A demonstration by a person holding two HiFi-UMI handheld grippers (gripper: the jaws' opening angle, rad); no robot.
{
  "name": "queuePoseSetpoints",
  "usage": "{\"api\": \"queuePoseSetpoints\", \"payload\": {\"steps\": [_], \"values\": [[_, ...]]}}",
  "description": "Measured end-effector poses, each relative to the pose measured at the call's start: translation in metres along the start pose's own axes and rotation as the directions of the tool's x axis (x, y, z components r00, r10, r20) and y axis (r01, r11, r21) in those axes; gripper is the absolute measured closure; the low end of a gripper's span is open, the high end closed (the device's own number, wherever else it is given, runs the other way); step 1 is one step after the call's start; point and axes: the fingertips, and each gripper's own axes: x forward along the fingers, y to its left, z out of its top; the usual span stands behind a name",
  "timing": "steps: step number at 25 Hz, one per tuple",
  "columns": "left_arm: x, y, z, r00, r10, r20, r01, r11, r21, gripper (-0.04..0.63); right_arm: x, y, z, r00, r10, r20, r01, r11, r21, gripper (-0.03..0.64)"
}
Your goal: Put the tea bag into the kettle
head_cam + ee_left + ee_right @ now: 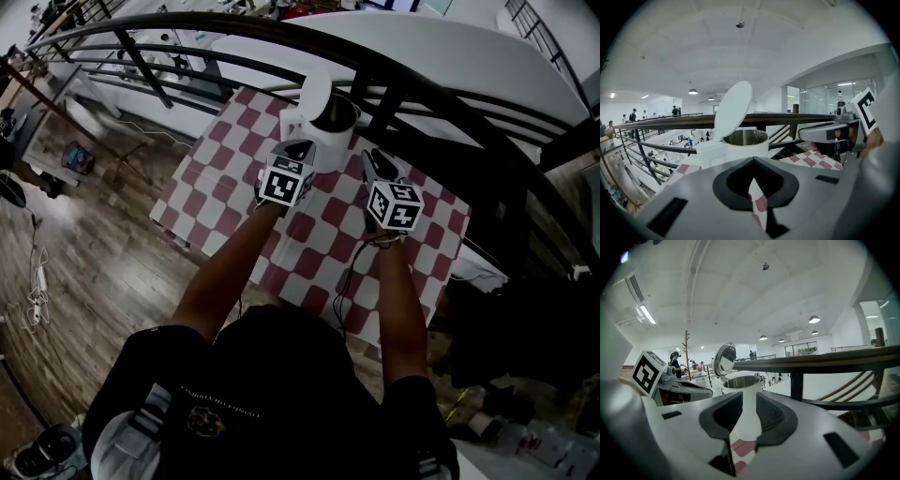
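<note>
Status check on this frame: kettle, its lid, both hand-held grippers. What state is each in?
Kettle: upright on the checked tablecloth.
Kettle lid: flipped open.
Left hand-held gripper: shut, nothing seen between the jaws.
Right hand-held gripper: open, empty, pointing at the kettle.

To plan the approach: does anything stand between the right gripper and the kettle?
Nothing visible does. The right gripper has its jaws apart and empty, only checkered tablecloth lies before the kettle, and its lid is raised.
</note>
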Motion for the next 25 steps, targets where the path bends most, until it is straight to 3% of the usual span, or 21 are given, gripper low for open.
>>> {"api": "queuePoseSetpoints", "payload": {"steps": [25], "values": [[0.048, -0.092, 0.011, 0.985, -0.172, -0.018, 0.173, 0.983, 0.065, 0.593, -0.078, -0.085, -0.029, 0.979, -0.203, -0.022, 0.204, 0.977, 0.062, 0.518]]}}
